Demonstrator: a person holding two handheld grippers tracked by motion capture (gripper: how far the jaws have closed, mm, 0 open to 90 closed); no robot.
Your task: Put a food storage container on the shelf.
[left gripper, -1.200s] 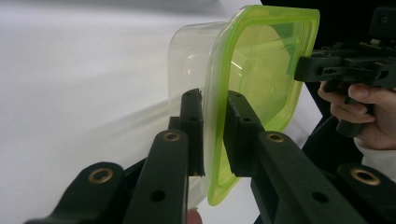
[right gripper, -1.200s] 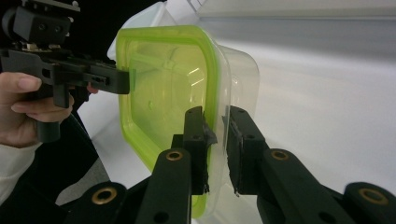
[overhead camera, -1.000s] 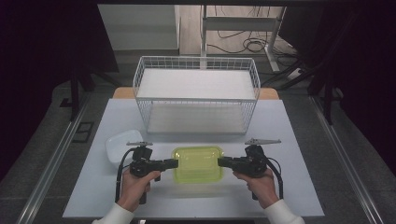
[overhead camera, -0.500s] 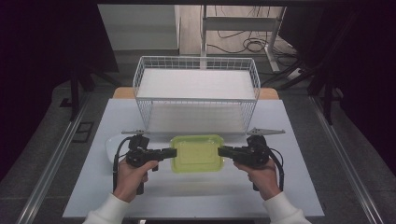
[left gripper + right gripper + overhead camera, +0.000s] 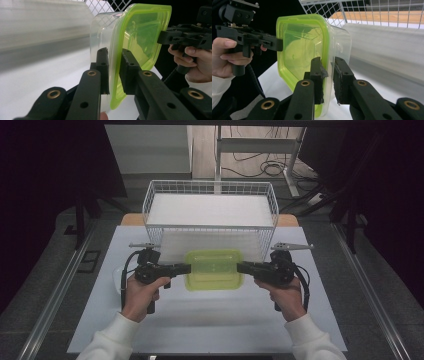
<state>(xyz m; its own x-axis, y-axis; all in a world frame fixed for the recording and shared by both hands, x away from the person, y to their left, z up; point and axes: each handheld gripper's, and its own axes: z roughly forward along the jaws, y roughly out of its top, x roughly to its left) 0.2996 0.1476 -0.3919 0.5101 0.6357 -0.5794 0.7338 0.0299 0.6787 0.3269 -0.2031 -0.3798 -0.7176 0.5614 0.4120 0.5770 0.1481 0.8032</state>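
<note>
A clear plastic container with a lime-green lid (image 5: 213, 269) hangs level in the air in front of the wire basket (image 5: 210, 227). My left gripper (image 5: 187, 268) is shut on its left rim, and my right gripper (image 5: 240, 267) is shut on its right rim. In the left gripper view the jaws (image 5: 115, 53) pinch the lid's edge and the container (image 5: 140, 32) stands on edge, with the right gripper (image 5: 162, 37) on the far rim. The right gripper view has its jaws (image 5: 327, 62) clamped on the container (image 5: 304, 42), and the left gripper (image 5: 279, 45) holds the far side.
The white wire basket stands at the back of the pale table (image 5: 210, 320), its floor white and bare. A pale translucent object (image 5: 119, 277) lies on the table beside the left hand. Dark floor, rails and cables surround the table.
Both grippers have lifted the container off the table and carried it up the frame, nearer the basket's front wall. The grips have not changed.
</note>
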